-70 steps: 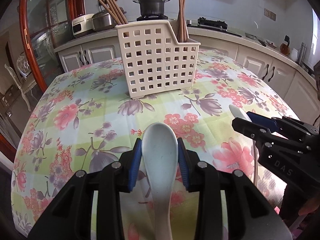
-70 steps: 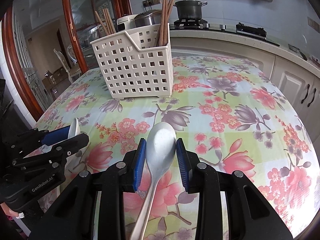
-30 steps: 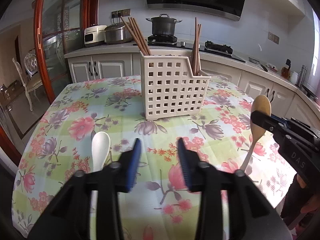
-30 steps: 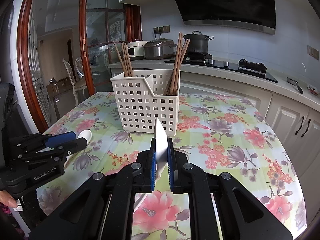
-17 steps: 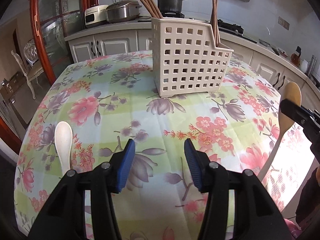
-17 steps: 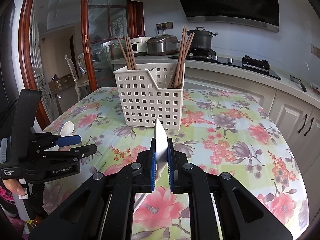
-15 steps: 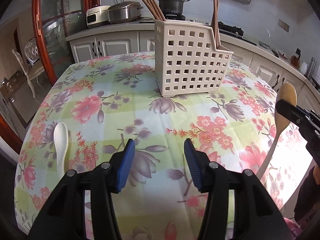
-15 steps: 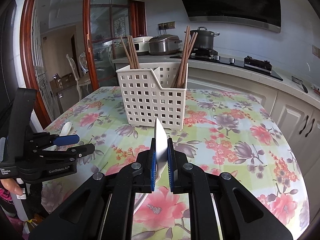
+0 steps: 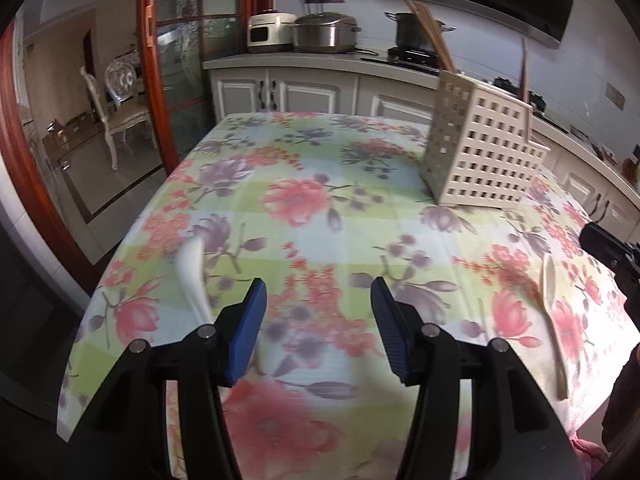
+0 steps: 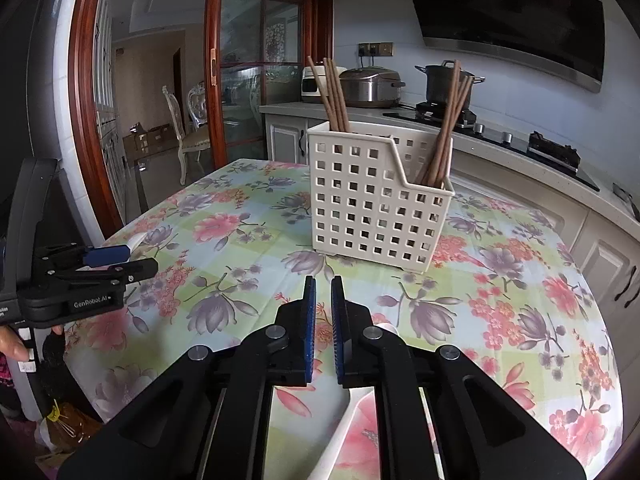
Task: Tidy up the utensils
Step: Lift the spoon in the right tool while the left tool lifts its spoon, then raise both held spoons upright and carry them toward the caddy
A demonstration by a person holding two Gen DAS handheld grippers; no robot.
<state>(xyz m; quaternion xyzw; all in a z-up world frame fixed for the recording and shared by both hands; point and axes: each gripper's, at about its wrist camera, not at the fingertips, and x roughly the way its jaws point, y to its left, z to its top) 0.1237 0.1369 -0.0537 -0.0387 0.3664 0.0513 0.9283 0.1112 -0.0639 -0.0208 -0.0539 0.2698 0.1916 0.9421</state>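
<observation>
White spoon [image 9: 191, 276] lies by the wide-open, empty left gripper [image 9: 318, 312]; center it first. Right gripper [image 10: 323, 300] looks nearly closed, maybe empty.
</observation>
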